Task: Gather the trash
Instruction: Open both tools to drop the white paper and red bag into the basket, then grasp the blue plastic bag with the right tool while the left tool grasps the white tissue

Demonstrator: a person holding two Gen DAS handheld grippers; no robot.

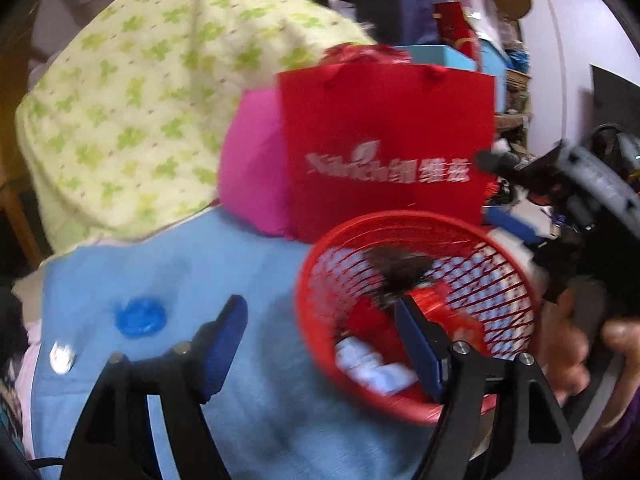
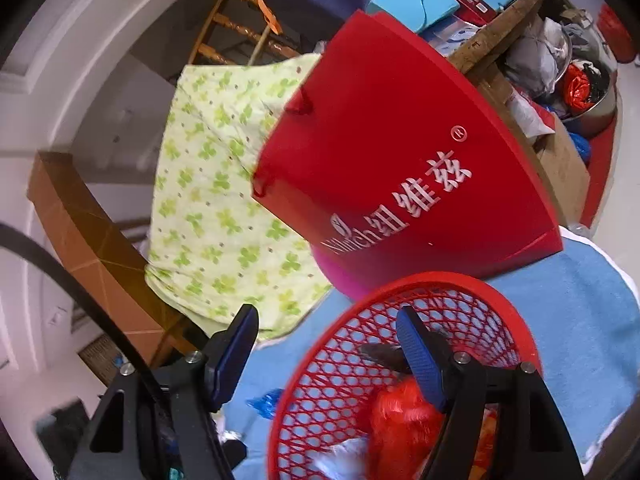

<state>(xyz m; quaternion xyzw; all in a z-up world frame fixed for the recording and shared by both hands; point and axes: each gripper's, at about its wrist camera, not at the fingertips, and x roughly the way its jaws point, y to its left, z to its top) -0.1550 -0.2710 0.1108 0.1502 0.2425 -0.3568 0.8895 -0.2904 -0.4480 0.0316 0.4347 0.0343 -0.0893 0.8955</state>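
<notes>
A red mesh basket (image 1: pixel 516 300) sits on a blue cloth (image 1: pixel 240 264) and holds a dark scrap (image 1: pixel 400 272), a red wrapper (image 1: pixel 432 300) and white paper (image 1: pixel 372 364). My left gripper (image 1: pixel 320 320) is open and empty, its right finger over the basket's left rim. A crumpled blue wrapper (image 1: pixel 140 316) and a small silver piece (image 1: pixel 62 356) lie on the cloth to the left. In the right wrist view my right gripper (image 2: pixel 326 328) is open and empty, with its right finger inside the basket (image 2: pixel 500 304) above a red wrapper (image 2: pixel 400 416).
A red paper bag (image 1: pixel 384 140) with white lettering stands behind the basket, also in the right wrist view (image 2: pixel 400 152). A pink cushion (image 1: pixel 252 164) and a green clover-print cloth (image 1: pixel 140 92) lie to its left. Cluttered boxes (image 2: pixel 560 160) are behind.
</notes>
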